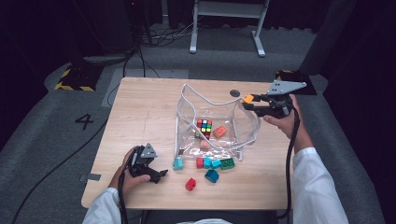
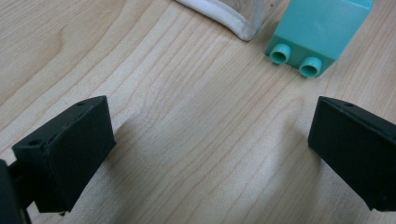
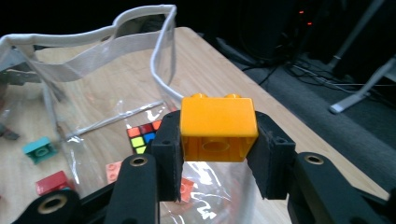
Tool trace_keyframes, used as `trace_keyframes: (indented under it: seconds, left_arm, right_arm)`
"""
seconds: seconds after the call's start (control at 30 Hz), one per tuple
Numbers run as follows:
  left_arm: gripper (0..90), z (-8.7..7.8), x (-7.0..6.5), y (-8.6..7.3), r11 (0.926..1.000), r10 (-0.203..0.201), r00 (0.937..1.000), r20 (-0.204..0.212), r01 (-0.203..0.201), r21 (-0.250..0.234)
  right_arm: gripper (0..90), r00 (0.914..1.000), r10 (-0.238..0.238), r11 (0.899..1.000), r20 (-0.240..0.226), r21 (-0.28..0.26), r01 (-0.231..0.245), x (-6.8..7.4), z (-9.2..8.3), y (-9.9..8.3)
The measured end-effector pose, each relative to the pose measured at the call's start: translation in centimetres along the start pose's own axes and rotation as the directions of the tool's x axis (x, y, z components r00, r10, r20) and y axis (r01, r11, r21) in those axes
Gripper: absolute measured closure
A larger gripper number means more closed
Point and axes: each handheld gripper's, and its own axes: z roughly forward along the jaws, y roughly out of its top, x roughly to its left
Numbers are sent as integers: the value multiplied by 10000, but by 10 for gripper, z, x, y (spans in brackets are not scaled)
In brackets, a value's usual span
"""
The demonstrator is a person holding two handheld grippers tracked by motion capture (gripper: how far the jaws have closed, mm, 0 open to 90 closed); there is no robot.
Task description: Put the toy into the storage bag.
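Trouble, if it comes, will start at the rim of the clear bag point(image 1: 212, 122). My right tongs point(image 1: 254, 103) are clenched on an orange brick point(image 3: 218, 126), the pads pressing its two side faces with the studs pointing away from me. In the high view the brick hangs just at the bag's right edge, above the tabletop point(image 1: 140, 112) and not yet over the opening.

The bag is soft plastic with a white cord rim point(image 3: 163, 56) that curls and sags unevenly. I judge that if I release now, the brick could strike the rim or the outside wall and tumble onto the tabletop, or off its right edge, which is near. Pushing in too low could also fold the wall inward and close the mouth, or shove the whole bag sideways, since nothing pins it down.

My left tongs point(image 1: 156, 175) are released, jaws spread wide over bare wood, with a teal brick point(image 2: 320, 32) just ahead of them and a corner of the bag's rim beside it. That hand is not steadying the bag, so a nudge from the right could slide it into the loose bricks point(image 1: 215, 164) lying at its near side.

Inside, a colour cube point(image 1: 204, 127) and a salmon brick point(image 1: 220, 131) already sit; a hard drop could bounce off them.
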Motion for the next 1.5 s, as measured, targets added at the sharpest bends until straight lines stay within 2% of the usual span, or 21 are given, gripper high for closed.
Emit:
trace_keyframes:
  seconds: [0.17,0.3,0.33,0.43,0.5,0.53,0.57,0.6,0.63,0.7,0.73,0.77,0.8,0.83,0.87,0.97,1.0,1.03,1.33,1.47,1.5]
  left_arm:
    - [4,0,0,0,10000,-21,10000,11,21,-23]
    - [4,0,0,0,10000,-18,10000,11,18,-21]
    - [4,0,0,0,10000,-20,10000,12,20,-23]
    - [4,0,0,0,10000,-22,10000,12,22,-25]
    - [4,0,0,0,10000,-31,10000,13,31,-15]
    - [4,0,0,0,10000,-22,10000,13,22,-19]
    - [4,0,0,0,10000,-20,10000,13,20,-21]
    - [4,0,0,0,10000,-17,10000,11,17,-20]
    - [4,0,0,0,10000,-16,10000,12,16,-21]
    - [4,0,0,0,10000,-23,10000,15,23,-22]
    - [4,0,0,0,10000,-17,10000,11,17,-20]
    - [4,0,0,0,10000,-20,10000,12,20,-22]
    - [4,0,0,0,10000,-22,10000,15,22,-20]
    - [4,0,0,0,10000,-19,10000,14,19,-22]
    - [4,0,0,0,10000,-14,10000,14,14,-17]
    - [4,0,0,0,10000,-17,10000,15,17,-21]
    - [4,0,0,0,10000,-15,10000,11,15,-19]
    - [4,0,0,0,10000,-14,10000,14,14,-21]
    - [4,0,0,0,10000,-11,10000,13,11,-16]
    - [4,0,0,0,10000,10,10000,-7,-10,9]
    - [4,0,0,0,10000,13,10000,-7,-13,8]
  right_arm:
    - [589,9963,-711,9965,-473,412,731,12,21,2]
    - [590,9915,-965,9930,-877,594,1019,18,30,3]
    - [589,9850,-1181,9884,-1256,809,1288,22,36,4]
    - [589,9788,-1448,9781,-1448,1286,1638,25,43,5]
    - [590,9743,-1652,9649,-1532,1796,1918,26,50,4]
    - [589,9705,-1737,9542,-1674,2152,2080,27,55,4]
    - [589,9705,-1737,9542,-1674,2152,2080,27,55,4]
    - [589,9669,-1845,9431,-1764,2453,2247,28,60,5]
    - [589,9687,-1789,9381,-1719,2670,2206,30,63,6]
    - [589,9663,-1896,9193,-1741,3142,2370,31,69,6]
    - [589,9640,-2015,9043,-1736,3451,2512,31,72,7]
    - [589,9640,-2015,9043,-1736,3451,2512,31,72,7]
    - [589,9639,-2032,8961,-1719,3641,2538,31,75,7]
    - [589,9604,-2168,8831,-1749,3841,2693,31,77,8]
    - [589,9640,-2050,8730,-1691,4137,2583,32,79,7]
    - [589,9633,-2069,8347,-1712,4827,2651,33,86,6]
    - [589,9631,-2038,8103,-1761,5218,2668,34,89,5]
    - [589,9631,-2038,8103,-1761,5218,2668,34,89,5]
    - [588,9667,-1896,7592,-1718,5987,2552,25,83,-6]
    - [587,9703,-1774,7529,-1646,6122,2415,22,77,-13]
    - [587,9709,-1713,7573,-1675,6080,2385,21,76,-14]
